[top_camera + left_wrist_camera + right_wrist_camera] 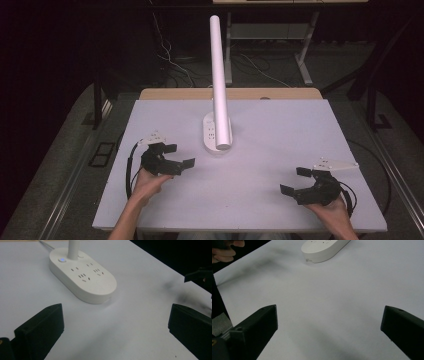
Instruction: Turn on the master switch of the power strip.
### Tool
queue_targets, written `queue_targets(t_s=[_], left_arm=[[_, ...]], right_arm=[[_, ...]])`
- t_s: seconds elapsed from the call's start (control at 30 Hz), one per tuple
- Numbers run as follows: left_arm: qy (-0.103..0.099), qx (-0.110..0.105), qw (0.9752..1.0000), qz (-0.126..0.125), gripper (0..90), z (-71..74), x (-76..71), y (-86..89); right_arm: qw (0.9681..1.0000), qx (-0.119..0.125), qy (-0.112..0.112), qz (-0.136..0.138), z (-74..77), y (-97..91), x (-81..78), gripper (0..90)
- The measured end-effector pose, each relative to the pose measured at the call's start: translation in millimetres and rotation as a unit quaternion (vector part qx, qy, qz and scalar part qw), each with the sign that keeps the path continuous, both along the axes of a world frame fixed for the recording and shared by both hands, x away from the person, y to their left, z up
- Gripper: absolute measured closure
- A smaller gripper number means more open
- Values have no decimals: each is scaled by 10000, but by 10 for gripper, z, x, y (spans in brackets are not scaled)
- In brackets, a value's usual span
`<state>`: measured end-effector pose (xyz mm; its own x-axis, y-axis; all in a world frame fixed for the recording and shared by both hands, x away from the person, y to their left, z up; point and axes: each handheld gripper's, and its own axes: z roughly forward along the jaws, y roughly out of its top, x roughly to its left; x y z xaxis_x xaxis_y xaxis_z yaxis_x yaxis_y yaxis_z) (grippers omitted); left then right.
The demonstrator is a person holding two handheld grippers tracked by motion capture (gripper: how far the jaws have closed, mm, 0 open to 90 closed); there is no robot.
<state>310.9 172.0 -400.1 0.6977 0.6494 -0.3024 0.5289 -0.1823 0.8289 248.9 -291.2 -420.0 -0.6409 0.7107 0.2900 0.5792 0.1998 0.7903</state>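
Note:
A white oval power strip (pixel 210 134) with a tall white tube (pixel 218 75) rising from it stands at the table's middle; a blue light glows on the power strip (pixel 83 275). My left gripper (pixel 180 156) rests open on the white table to the left of it, held by a hand. My right gripper (pixel 295 180) is open near the front right, held by the other hand. The left gripper (pixel 115 327) has its jaws wide apart with bare table between them. The same holds for the right gripper (pixel 329 330), which faces the power strip (pixel 325 248) farther off.
The white table top (pixel 280 135) sits on a wooden desk edge (pixel 230 93) at the back. Cables (pixel 172 62) and desk legs (pixel 303 55) lie on the dark floor behind. Black cables trail from both grippers.

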Motion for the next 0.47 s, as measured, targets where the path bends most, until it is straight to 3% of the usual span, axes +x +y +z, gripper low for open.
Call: queue_targets(t_s=[0.27, 0.47], left_arm=[[10, 26, 10000, -7, 0, -113, -193, 37], [25, 41, 9999, -149, 0, -174, -293, 37]], right_arm=[[10000, -24, 74, 40, -6, 44, -10, 5], [10000, -22, 82, 37, -6, 43, -12, 5]])
